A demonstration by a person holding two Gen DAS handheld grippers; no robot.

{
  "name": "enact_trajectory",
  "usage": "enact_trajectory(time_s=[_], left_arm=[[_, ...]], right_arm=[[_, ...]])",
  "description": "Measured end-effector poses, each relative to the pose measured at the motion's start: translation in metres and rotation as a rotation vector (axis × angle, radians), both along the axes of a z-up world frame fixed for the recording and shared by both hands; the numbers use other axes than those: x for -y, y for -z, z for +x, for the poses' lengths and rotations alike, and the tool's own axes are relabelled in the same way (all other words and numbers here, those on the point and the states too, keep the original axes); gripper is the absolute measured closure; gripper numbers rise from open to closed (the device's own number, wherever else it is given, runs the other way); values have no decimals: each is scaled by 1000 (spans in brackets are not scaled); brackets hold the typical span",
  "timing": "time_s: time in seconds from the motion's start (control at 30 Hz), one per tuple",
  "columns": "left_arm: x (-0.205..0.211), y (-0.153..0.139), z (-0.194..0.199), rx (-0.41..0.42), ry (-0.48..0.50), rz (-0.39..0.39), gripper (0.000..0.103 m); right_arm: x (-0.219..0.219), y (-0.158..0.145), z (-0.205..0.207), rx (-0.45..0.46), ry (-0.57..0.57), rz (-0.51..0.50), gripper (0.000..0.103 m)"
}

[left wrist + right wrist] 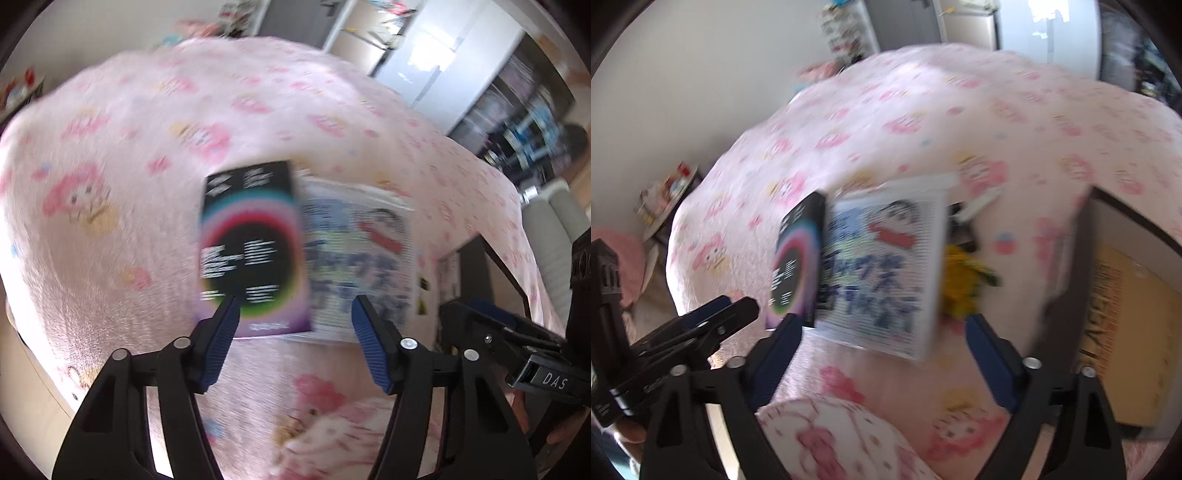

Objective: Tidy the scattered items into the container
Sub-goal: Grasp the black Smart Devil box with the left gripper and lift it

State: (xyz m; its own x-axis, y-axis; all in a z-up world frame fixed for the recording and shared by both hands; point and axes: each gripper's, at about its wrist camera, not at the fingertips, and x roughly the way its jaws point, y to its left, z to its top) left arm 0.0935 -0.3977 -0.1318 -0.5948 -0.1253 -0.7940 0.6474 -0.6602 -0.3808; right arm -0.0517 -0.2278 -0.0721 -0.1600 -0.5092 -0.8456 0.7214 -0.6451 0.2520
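Observation:
Both views are blurred by motion. A black box with a rainbow ring (pixel 255 243) lies on the pink blanket, against the left side of a white container with a cartoon print (pixel 362 258). My left gripper (pixel 295 301) hovers open just before both, its left fingertip over the box's lower edge, nothing between the pads. In the right wrist view the black box (pixel 798 258) stands edge-on beside the container (pixel 882 273). My right gripper (pixel 882 319) is open in front of the container's near edge. A yellow item (pixel 960 284) lies to the container's right.
A pink cartoon-print blanket (pixel 110 184) covers the bed. Its dark frame edge (pixel 491 266) drops off at the right, with a cardboard box (pixel 1126 325) on the floor beyond. A patterned pink cushion (pixel 849 443) sits near the front. Shelves (pixel 517 122) stand far right.

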Motion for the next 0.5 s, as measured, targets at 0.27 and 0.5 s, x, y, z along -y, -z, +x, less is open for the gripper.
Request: enact_trajectory(time_s=[0.27, 0.5], left_arm=[[67, 85, 13, -58, -118, 288, 48], [73, 100, -5, -107, -72, 406, 39]], right_arm=[[69, 48, -10, 230, -174, 35, 54], [102, 76, -14, 344, -246, 57, 55]])
